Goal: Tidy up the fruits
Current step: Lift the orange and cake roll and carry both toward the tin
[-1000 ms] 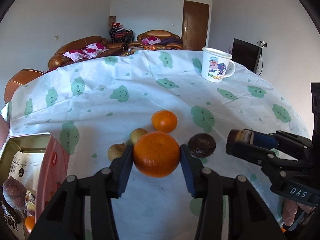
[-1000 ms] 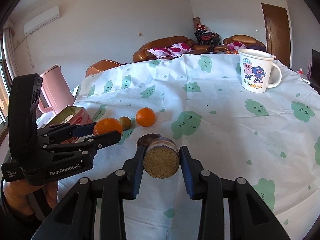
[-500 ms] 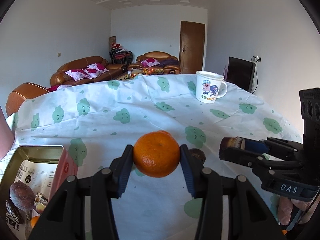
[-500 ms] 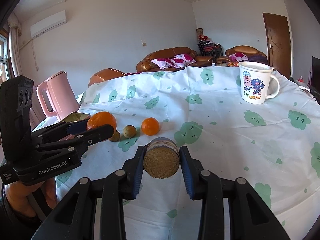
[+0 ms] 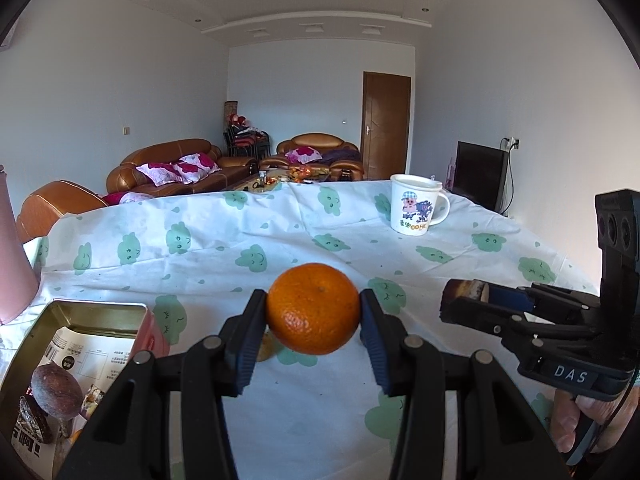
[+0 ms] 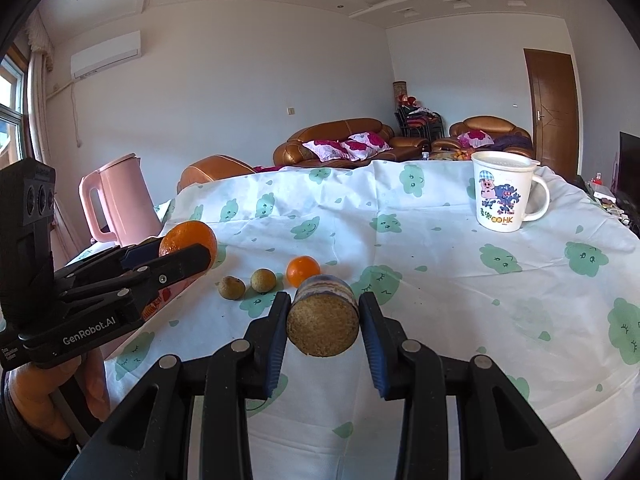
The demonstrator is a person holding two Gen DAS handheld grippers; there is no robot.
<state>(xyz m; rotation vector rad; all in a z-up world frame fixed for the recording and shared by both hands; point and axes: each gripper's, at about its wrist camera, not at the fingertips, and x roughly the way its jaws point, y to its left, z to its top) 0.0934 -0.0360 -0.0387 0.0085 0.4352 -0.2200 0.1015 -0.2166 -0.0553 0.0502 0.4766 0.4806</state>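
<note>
My left gripper (image 5: pixel 313 300) is shut on a large orange (image 5: pixel 313 308), held above the cloth-covered table (image 5: pixel 248 240). The right wrist view shows that same gripper (image 6: pixel 188 250) and its orange (image 6: pixel 188 238) at the left, over the tin's side. My right gripper (image 6: pixel 323 304) is shut on a round brown piece with a crumbly face (image 6: pixel 323 318); it also shows at the right (image 5: pixel 464 304). On the cloth lie a small orange (image 6: pixel 303 271) and two small brownish-green fruits (image 6: pixel 263 280) (image 6: pixel 231 287).
An open metal tin (image 5: pixel 96 312) stands at the near left, with a dark round fruit (image 5: pixel 56 388) and packets inside. A white cartoon mug (image 6: pixel 504 192) stands far right. A pink kettle (image 6: pixel 120 200) stands at the table's left edge. A person's hand (image 5: pixel 568 424) holds the right gripper.
My left gripper has risen and tilted up with the orange; the loose fruits have dropped out of its view. The right gripper keeps its piece and has tilted up slightly.
</note>
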